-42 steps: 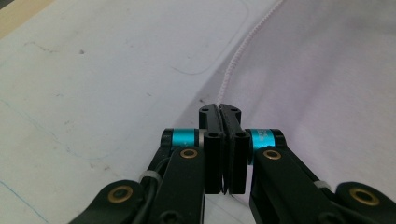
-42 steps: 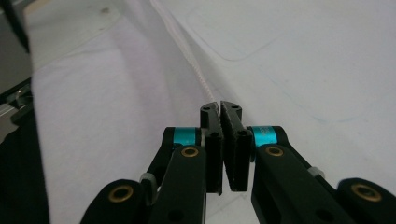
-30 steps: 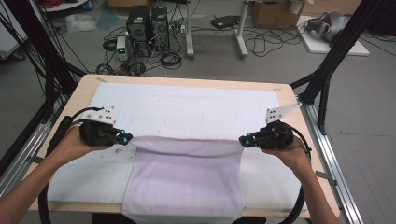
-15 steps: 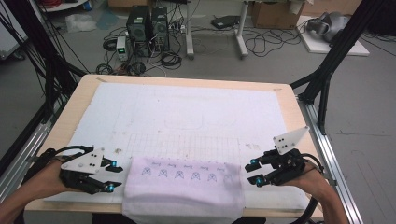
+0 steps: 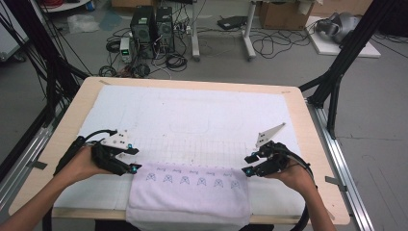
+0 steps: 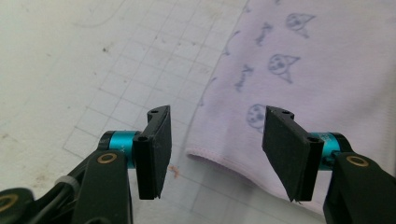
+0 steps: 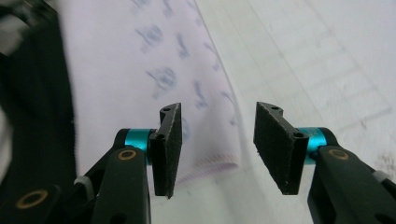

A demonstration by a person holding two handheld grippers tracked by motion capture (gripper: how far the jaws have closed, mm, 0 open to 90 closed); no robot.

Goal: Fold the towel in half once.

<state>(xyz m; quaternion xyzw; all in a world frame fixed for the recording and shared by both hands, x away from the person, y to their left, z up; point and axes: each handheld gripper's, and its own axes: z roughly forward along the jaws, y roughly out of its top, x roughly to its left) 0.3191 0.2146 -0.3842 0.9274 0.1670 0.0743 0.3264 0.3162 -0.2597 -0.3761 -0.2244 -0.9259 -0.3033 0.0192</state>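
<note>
Your left tool (image 5: 135, 160) sits low over the bench (image 5: 67, 120) at the left corner of the lilac towel (image 5: 190, 195). Its jaws have just been opening and now stand apart, released, with nothing pinched between them. In the left gripper view, the towel's hemmed corner (image 6: 201, 154) lies on the gridded white mat (image 6: 116, 84) below the gap, nearer the right-hand pad, and neither pad presses on the cloth. The printed faces on the towel run away from the tool along its far edge.

Between your two hands, the towel lies folded at the near edge of the bench, resting on the mat, with its front part hanging over the bench's near rim. The row of small printed figures (image 5: 192, 179) faces up along its far edge, stretching from one tool to the other.

Your right tool (image 5: 248, 164) is at the towel's right corner, just beside the cloth. Its jaws too have just been opening and are released, holding nothing. In the right gripper view, the towel's corner (image 7: 219, 163) lies on the mat under the gap between the pads, closer to the left-hand pad, with bare mat under the other.
</note>
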